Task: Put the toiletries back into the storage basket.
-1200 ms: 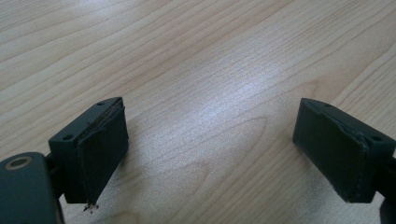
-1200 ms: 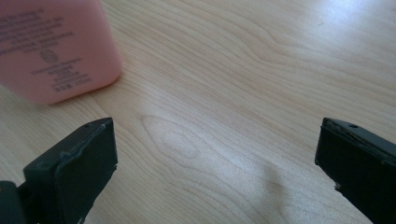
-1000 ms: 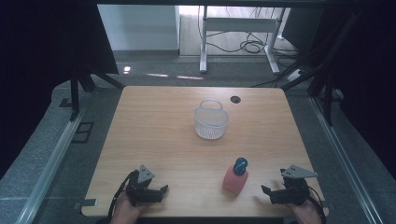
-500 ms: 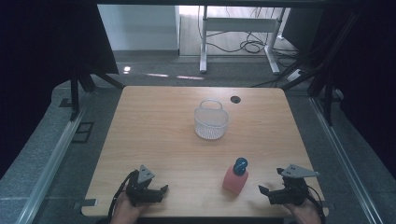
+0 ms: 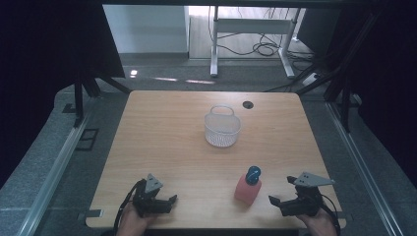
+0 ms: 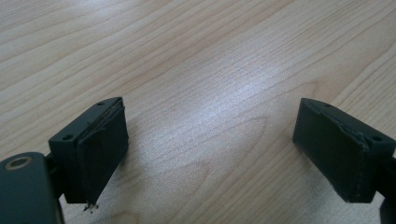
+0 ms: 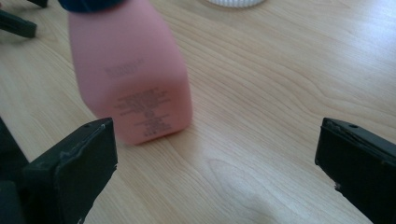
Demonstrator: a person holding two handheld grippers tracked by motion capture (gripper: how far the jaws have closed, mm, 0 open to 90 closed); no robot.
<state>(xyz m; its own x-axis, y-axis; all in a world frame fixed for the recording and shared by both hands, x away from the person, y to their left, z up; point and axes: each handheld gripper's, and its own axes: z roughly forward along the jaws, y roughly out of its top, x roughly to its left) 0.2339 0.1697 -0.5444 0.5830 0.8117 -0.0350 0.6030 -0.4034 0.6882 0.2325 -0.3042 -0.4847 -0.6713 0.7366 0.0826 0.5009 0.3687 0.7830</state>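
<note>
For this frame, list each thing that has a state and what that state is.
Pink bottle: upright on the table, blue cap on, not gripped.
White basket: upright, handle up, looks empty.
Left gripper: open, holding nothing, low over bare wood.
Right gripper: open, holding nothing, bottle just ahead of it.

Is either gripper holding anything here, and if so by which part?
Nothing is held. Left gripper and right gripper are both open; the pink bottle stands untouched.
</note>
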